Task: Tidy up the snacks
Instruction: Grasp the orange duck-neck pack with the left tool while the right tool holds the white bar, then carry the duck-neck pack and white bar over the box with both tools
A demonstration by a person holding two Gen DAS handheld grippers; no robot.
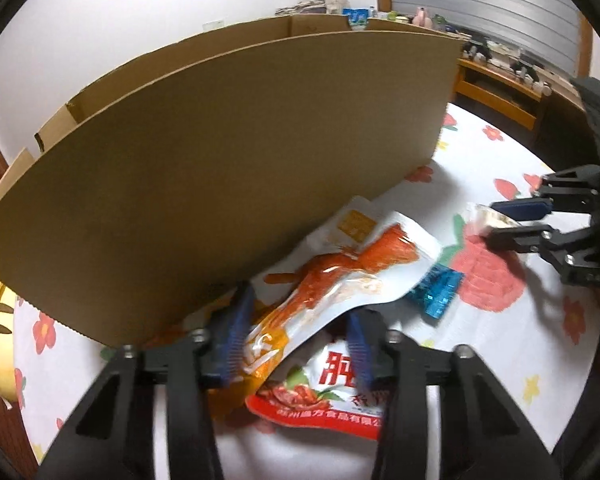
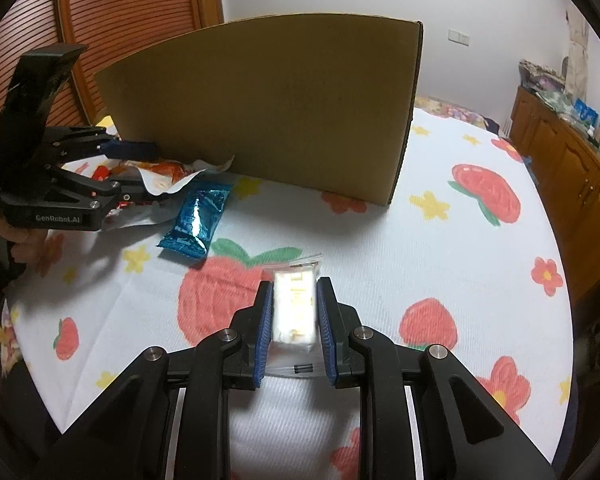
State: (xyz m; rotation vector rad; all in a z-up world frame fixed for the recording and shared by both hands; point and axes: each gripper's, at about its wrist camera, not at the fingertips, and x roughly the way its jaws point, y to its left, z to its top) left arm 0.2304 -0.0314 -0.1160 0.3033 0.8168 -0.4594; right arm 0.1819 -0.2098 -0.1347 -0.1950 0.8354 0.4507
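Right gripper (image 2: pixel 293 316): blue pads pressed on both long sides of a small clear-wrapped white snack (image 2: pixel 294 308), jaws drawn in tight on it. The snack sits low over the floral sheet (image 2: pixel 440 264), above a large red strawberry print.

Left gripper (image 1: pixel 298 330): jaws partly open, either side of the lower end of a white-and-orange snack pouch (image 1: pixel 340 272). In the right wrist view the pouch lies between the two fingers; whether the pads actually press on it cannot be told. No earlier view to compare.

Under that pouch, a second white-and-red pouch (image 1: pixel 324 396) with red characters, flat on the sheet.

Blue foil packet (image 2: pixel 198 220) lies loose on the sheet just right of the pouches, between the two grippers, touching neither.

Cardboard box (image 2: pixel 284 112) stands upright on the sheet directly behind the pouches, its plain side facing the cameras; the white-and-orange pouch's far end reaches the box's base.

Beyond: wooden cabinets (image 2: pixel 560 152) along the wall, cluttered on top.
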